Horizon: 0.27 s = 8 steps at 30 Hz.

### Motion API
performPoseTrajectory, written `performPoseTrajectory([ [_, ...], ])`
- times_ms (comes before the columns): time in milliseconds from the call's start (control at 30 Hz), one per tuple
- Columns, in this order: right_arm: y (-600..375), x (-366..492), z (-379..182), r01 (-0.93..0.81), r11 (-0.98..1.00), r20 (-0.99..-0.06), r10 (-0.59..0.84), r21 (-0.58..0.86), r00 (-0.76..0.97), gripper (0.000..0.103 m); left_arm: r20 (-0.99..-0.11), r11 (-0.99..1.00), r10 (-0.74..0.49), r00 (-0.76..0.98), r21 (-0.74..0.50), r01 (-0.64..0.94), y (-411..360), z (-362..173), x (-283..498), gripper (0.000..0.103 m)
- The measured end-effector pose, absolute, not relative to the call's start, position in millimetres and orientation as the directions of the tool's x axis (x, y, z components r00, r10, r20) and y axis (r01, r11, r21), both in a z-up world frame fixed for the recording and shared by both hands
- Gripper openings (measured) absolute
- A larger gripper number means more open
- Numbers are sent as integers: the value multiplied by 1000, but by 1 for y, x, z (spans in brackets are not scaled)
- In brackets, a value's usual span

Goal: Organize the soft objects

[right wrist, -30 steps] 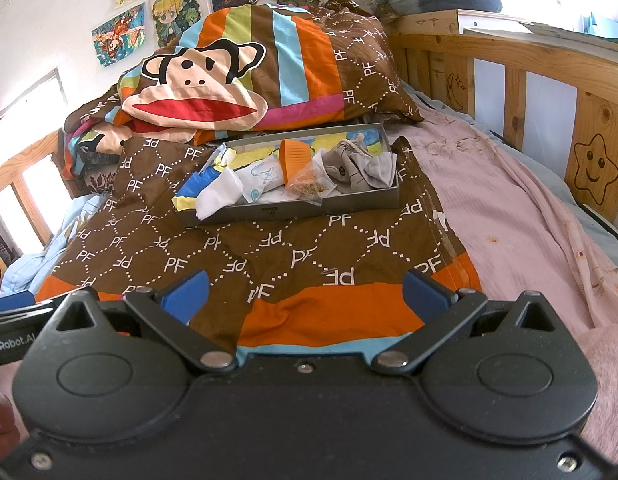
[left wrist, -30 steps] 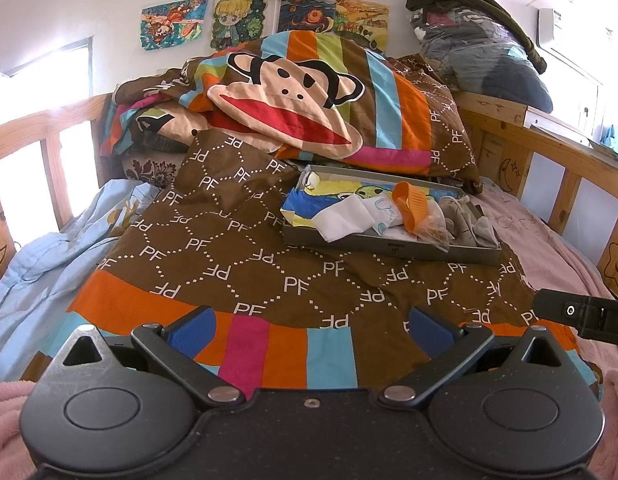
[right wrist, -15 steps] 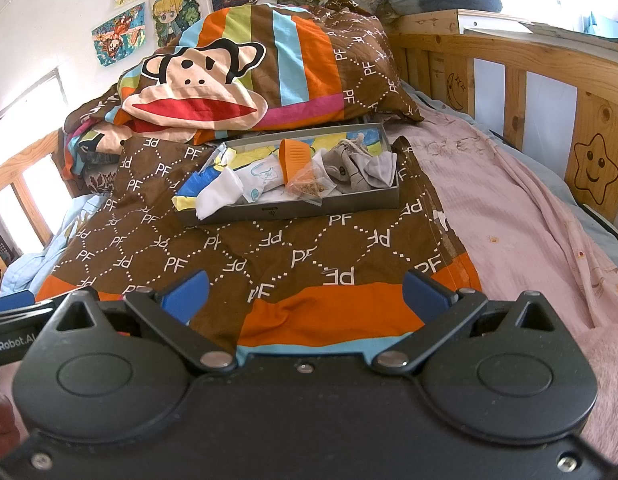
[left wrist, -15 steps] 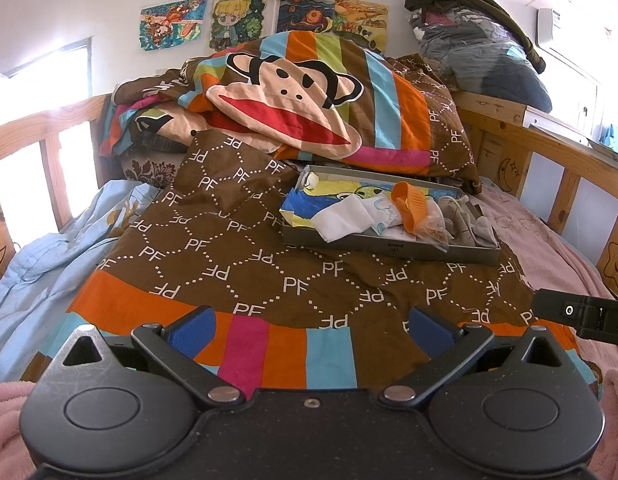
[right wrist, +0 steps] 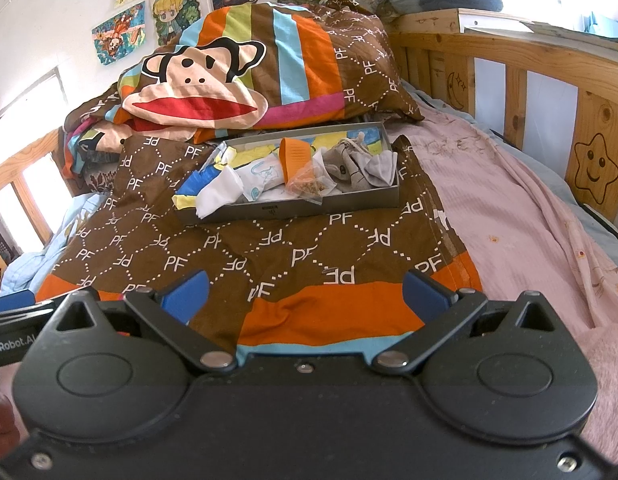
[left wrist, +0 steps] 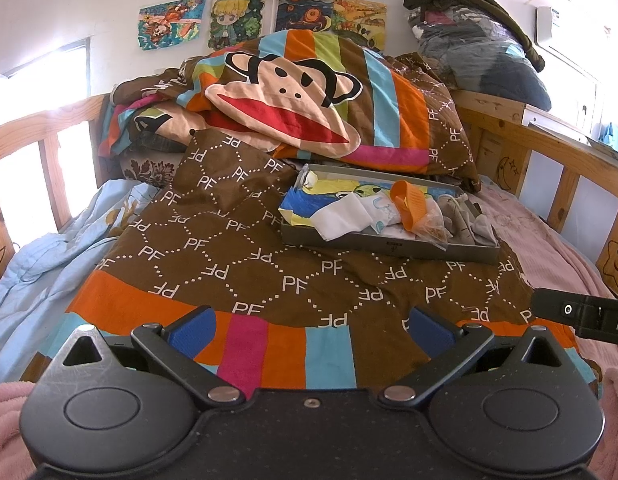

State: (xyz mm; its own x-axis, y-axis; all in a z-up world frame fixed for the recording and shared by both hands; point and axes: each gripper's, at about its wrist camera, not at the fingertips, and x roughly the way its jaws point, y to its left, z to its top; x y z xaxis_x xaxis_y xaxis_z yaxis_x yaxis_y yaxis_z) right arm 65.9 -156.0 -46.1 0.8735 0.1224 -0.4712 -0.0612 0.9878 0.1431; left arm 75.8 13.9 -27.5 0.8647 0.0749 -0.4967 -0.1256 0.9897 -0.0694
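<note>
Tray [right wrist: 293,210] heaped with crumpled socks [right wrist: 361,166]; left tongs [left wrist: 311,326], right tongs [right wrist: 305,294] both apart.

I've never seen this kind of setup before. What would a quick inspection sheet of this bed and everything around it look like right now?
Surface: brown PF-patterned quilt spread on a bed, pink sheet to its right.
Job's things: shallow grey tray resting on the quilt, holding a white folded cloth, grey socks, an orange plastic cup and a clear bag of brown bits.
Clutter: monkey-face pillow heaped behind the tray.
Grippers: left claw open, empty, apart from the tray; right claw likewise.
Cables: nothing seen.
Surroundings: wooden bed rail with a star face; cartoon drawings on the wall.
</note>
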Motion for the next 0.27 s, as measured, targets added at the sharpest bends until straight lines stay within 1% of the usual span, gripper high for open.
performPoseTrajectory([
  [267,-156,66,-46,-61,988,-472,122,143,873,103,-497,991,72,865,-66,-120,13,-27,76,102],
])
